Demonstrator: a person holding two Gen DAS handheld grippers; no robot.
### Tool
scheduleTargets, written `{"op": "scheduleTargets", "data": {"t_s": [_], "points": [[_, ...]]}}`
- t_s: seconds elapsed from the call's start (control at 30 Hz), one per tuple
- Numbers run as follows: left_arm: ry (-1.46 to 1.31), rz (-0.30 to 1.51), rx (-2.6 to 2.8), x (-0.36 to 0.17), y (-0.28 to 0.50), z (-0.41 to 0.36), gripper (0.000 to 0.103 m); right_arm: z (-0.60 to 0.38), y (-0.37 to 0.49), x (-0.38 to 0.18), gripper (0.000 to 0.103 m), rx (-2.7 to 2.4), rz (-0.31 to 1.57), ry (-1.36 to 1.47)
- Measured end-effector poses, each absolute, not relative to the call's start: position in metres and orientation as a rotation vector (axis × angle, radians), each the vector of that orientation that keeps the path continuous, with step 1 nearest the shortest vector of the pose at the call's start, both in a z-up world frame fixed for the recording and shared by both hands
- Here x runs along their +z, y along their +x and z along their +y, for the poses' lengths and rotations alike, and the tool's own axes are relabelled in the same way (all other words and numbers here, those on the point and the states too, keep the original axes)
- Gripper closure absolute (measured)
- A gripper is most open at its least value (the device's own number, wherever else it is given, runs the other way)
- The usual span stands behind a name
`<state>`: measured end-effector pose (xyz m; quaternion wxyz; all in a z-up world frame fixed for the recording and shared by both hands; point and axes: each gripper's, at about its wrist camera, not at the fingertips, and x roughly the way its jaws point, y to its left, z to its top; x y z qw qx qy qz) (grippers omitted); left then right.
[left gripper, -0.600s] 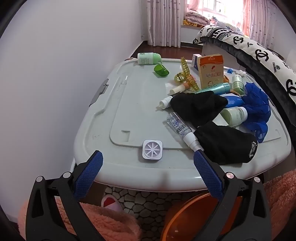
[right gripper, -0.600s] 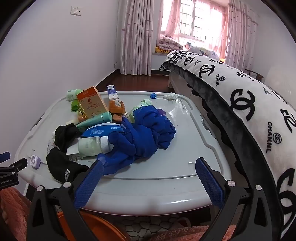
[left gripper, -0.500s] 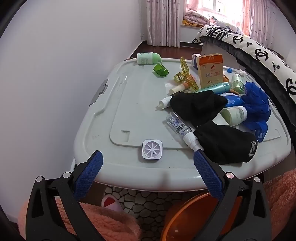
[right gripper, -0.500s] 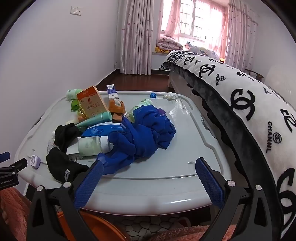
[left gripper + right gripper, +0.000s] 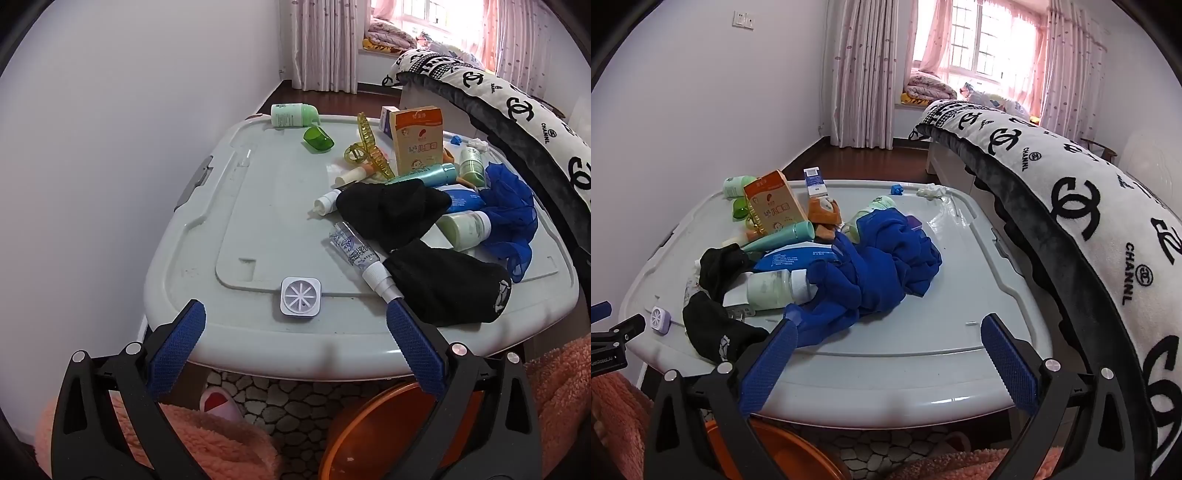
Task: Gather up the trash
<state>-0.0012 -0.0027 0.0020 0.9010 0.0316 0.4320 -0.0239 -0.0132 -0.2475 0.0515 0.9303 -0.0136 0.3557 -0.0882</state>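
From the left wrist view, the left tool [image 5: 295, 325] hangs with its blue-padded fingers spread wide and nothing between them, tilted down over the near edge of the grey plastic lid that serves as the desk [image 5: 258, 206]. Just beyond the fingertips a small white square vent-like piece [image 5: 300, 301] lies on the lid's front rim. To its right a clear spray bottle [image 5: 356, 254] lies on its side, its white nozzle touching a black sock [image 5: 448, 291]; a second black sock [image 5: 391, 208] is heaped behind it. Farther back are a yellow hair claw [image 5: 367, 147], a green cap [image 5: 317, 139], an orange carton [image 5: 417, 142] standing upright, and a blue mesh cloth [image 5: 511, 218] at the right. An orange basin [image 5: 369, 435] sits on the floor below the desk edge. From the right wrist view, the right tool [image 5: 888, 332] is likewise spread wide and empty, near the lid's front edge, with the blue mesh cloth [image 5: 879, 266] bunched just ahead of its left finger. A crumpled white tissue [image 5: 931, 191] lies at the far rim, and a bed [image 5: 1089, 206] runs along the right.
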Motion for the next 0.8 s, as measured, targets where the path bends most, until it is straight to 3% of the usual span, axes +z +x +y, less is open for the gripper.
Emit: {"op": "scheduleTargets", "data": {"t_s": [0.8], "points": [[0.063, 0.894, -0.057, 0.0015, 0.0006, -0.0018, 0.007, -0.2464, -0.0123, 0.0493, 0.004, -0.178, 0.734, -0.029]]}}
